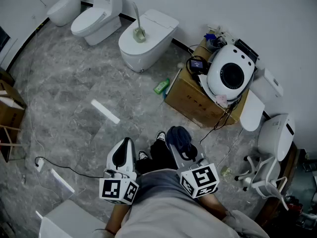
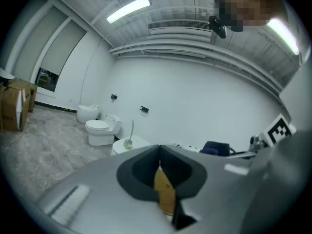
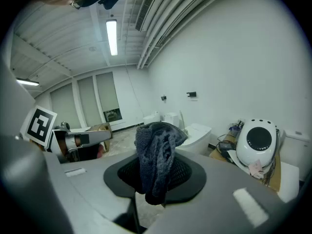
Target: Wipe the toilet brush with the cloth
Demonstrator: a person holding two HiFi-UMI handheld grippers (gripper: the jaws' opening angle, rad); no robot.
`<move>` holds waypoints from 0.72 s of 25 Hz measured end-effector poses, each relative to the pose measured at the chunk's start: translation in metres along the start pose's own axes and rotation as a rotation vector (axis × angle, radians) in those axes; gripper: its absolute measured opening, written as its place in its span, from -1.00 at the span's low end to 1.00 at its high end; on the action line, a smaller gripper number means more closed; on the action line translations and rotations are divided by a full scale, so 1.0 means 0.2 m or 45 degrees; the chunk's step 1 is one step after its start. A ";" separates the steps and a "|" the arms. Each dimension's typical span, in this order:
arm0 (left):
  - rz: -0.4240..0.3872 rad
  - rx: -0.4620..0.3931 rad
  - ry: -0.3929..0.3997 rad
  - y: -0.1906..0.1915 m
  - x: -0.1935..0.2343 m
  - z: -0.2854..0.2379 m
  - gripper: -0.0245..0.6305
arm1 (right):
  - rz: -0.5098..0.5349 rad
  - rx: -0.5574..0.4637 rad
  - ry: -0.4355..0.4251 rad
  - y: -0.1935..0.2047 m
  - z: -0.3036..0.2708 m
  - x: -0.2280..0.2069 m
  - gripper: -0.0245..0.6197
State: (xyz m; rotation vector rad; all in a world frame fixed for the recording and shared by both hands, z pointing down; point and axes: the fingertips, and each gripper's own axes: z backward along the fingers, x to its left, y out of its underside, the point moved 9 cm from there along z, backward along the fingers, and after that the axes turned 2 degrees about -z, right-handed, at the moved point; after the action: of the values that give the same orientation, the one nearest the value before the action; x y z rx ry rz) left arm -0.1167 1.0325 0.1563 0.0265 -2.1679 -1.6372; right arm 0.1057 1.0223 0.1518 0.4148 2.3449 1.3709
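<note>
The toilet brush (image 1: 138, 29) stands handle-up in its holder on the closed lid of a white toilet (image 1: 153, 36) at the far wall; the left gripper view shows the brush (image 2: 129, 136) far ahead. My right gripper (image 1: 174, 142) is shut on a dark blue cloth (image 1: 179, 136) and held close to my body. That cloth (image 3: 157, 155) hangs bunched between the jaws of the right gripper (image 3: 158, 182). My left gripper (image 1: 125, 145) is beside it, and in its own view the left gripper (image 2: 160, 152) has its jaws together with nothing held. Both are well short of the brush.
Two more toilets (image 1: 96, 19) line the wall to the left. A cardboard box (image 1: 193, 95) with a round white appliance (image 1: 230, 74) sits right of the brush toilet, a green bottle (image 1: 161, 87) beside it. A white strip (image 1: 105, 111) and a cable (image 1: 64, 168) lie on the floor.
</note>
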 end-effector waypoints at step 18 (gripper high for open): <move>-0.095 -0.030 0.020 0.04 0.10 0.16 -0.93 | -0.007 -0.081 -0.051 0.04 0.08 0.12 -0.61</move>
State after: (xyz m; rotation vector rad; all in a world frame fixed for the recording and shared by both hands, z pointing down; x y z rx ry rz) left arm -0.1439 1.0578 0.1625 0.1141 -2.1595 -1.6975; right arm 0.0915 1.0489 0.1477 0.4125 2.2623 1.4176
